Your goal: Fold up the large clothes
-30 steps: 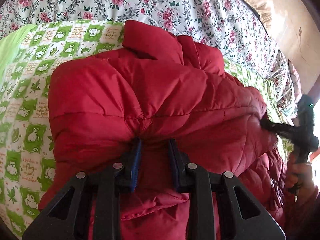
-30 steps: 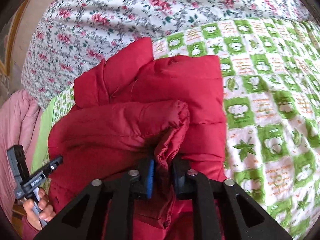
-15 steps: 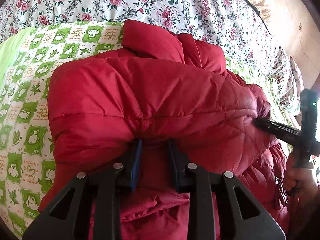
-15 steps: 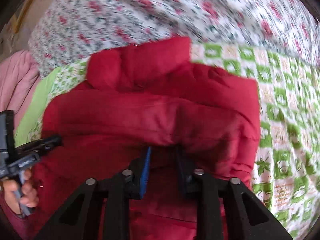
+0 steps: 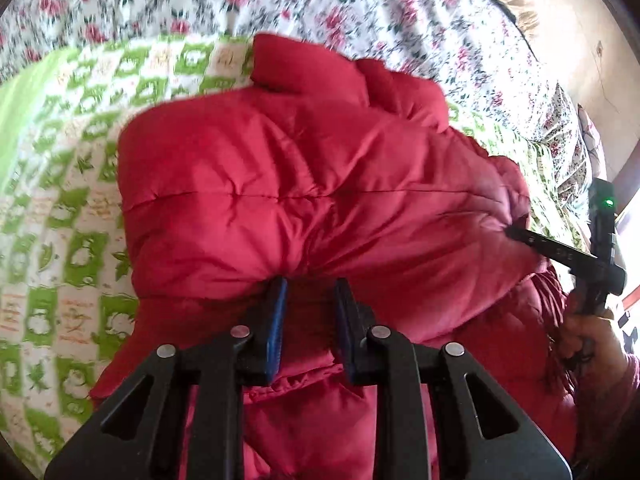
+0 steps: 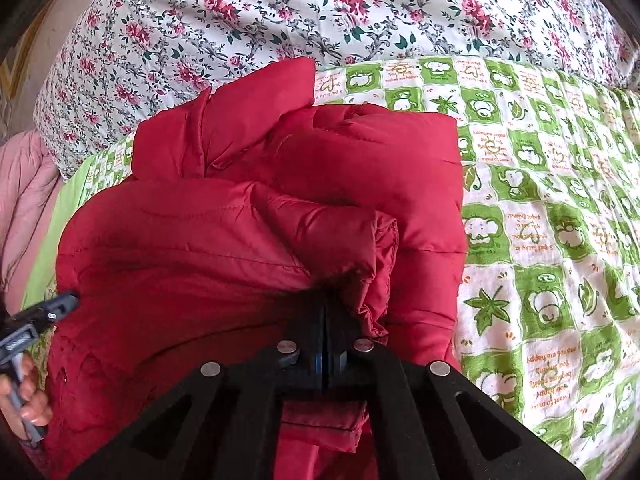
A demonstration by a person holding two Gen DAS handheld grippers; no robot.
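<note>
A puffy red quilted jacket (image 5: 320,184) lies on the green-and-white patterned sheet (image 5: 60,240), its lower part doubled up over the body. My left gripper (image 5: 310,292) is shut on a thick fold of the jacket's near edge, with fabric bunched between the jaws. My right gripper (image 6: 325,308) is shut tight on the jacket (image 6: 224,240) at a folded hem corner. The right gripper also shows at the right of the left wrist view (image 5: 516,232), biting the jacket's edge. The left gripper shows at the left edge of the right wrist view (image 6: 66,302).
A floral quilt (image 6: 320,4) lies bunched behind the jacket. A pink garment (image 6: 24,184) sits at the far left of the right wrist view. The green patterned sheet (image 6: 560,240) spreads to the right of the jacket. A wall (image 5: 592,40) stands past the bed.
Both grippers have carried the jacket's lower edge up and over the body. The right gripper's jaws have closed tighter on the hem.
</note>
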